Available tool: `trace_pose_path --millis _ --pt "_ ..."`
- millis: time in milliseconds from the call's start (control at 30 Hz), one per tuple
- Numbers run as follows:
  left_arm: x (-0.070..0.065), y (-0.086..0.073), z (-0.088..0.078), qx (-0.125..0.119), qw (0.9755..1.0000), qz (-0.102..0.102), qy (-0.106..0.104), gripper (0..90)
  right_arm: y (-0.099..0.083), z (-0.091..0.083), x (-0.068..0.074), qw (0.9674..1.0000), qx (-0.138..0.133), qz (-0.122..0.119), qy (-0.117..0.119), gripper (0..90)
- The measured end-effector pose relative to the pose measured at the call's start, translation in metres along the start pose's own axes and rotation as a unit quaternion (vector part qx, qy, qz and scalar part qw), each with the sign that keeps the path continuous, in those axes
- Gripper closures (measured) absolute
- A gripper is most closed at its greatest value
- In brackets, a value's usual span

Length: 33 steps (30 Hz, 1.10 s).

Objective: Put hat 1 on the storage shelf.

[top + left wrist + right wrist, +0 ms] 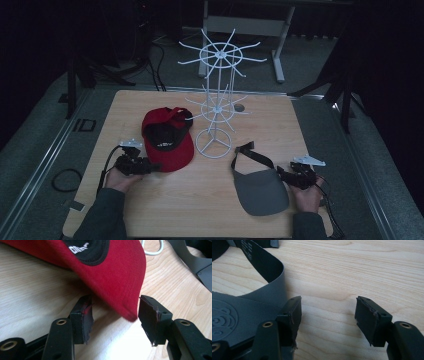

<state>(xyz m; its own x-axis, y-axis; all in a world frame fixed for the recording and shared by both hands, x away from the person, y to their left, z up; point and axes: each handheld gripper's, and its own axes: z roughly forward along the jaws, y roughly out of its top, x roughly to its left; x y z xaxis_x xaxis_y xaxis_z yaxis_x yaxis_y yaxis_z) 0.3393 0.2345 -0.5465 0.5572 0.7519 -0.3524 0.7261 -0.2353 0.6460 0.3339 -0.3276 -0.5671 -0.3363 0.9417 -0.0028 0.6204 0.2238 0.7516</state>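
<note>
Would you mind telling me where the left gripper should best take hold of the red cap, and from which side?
Probably the brim's front edge, from the near-left side. The red cap lies crown-down, so its stiff brim lifts off the table as a thin edge. The left gripper already stands open with that edge between its pads, not yet pressing. The rounded crown offers no such lip.
</note>
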Motion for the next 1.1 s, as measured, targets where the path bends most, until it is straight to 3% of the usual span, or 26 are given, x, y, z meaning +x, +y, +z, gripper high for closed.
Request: trace_pose_path --millis 267,367,600,633,700,867,1100 --pt "0.001 0.005 0.018 0.020 0.9998 0.006 0.000 50.3 0.000 0.000 0.000 1.0000 0.000 0.000 0.001 38.1" --pt "-0.001 0.005 0.019 0.028 0.9995 0.015 0.004 55.8 0.000 0.000 0.000 1.0000 0.000 0.000 0.000 38.0" --pt "-0.005 0.003 0.013 0.013 0.9997 0.021 -0.004 74.3 0.000 0.000 0.000 1.0000 0.000 -0.001 0.000 38.0" --pt "-0.005 0.003 0.012 0.008 0.9997 0.021 -0.001 82.8 0.000 0.000 0.000 1.0000 0.000 -0.001 0.001 38.0" --pt "-0.005 0.001 0.007 -0.002 0.9994 0.032 0.015 85.2 0.000 0.000 0.000 1.0000 0.000 -0.001 0.001 37.9" --pt "-0.002 -0.005 0.004 -0.020 0.9993 0.022 0.024 85.5 0.000 0.000 0.000 1.0000 0.000 -0.001 0.001 37.9" --pt "-0.001 -0.005 -0.003 -0.035 0.9974 0.025 0.058 86.0 0.000 0.000 0.000 1.0000 0.000 -0.001 0.001 37.9"
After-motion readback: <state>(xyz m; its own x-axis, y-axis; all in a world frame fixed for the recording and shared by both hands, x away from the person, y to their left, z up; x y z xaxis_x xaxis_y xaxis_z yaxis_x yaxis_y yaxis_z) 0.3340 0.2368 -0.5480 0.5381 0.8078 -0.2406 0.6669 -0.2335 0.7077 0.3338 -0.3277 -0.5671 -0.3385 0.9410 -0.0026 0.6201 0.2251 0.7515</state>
